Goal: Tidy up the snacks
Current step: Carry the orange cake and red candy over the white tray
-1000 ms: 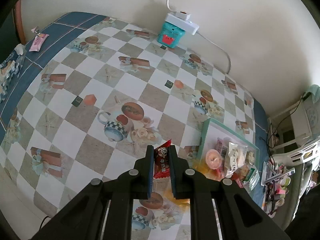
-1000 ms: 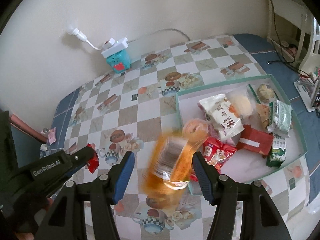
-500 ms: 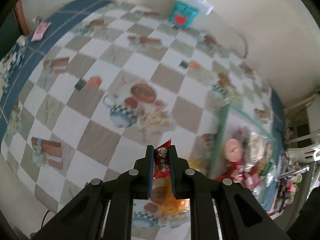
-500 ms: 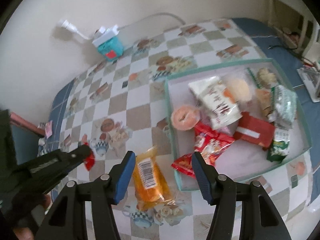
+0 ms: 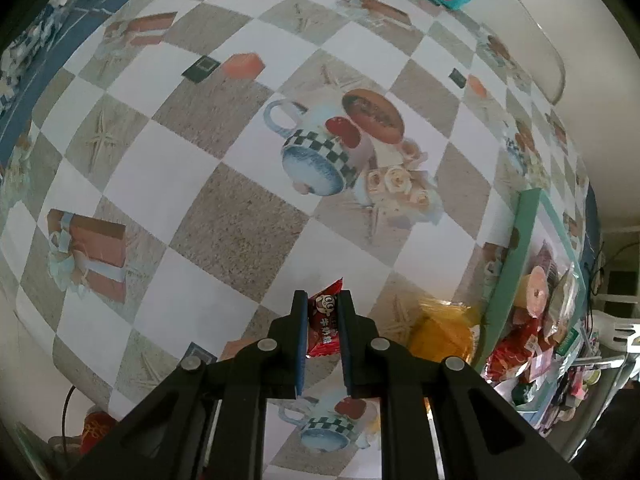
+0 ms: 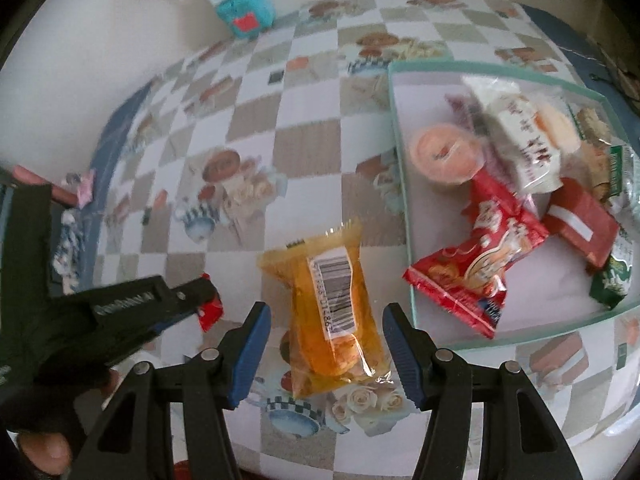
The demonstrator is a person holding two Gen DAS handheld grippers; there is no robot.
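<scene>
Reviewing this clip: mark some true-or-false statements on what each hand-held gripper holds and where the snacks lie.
1. The left hand-held gripper is shut on a small red snack packet. True.
2. The orange cake packet with a barcode lies inside the teal-rimmed tray. False: it lies on the checked tablecloth, beside the tray.
3. The right hand-held gripper is clamped on the orange packet. False: its jaws stand apart on either side of it.
4. Several snacks sit in the tray. True.

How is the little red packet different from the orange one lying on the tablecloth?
The small red packet is pinched between the left gripper pads, off the cloth; the orange packet lies flat and free between the right gripper open jaws. The red one is smaller and opaque; the orange one is see-through with a barcode label. Both are sealed snacks outside the green tray.
</scene>
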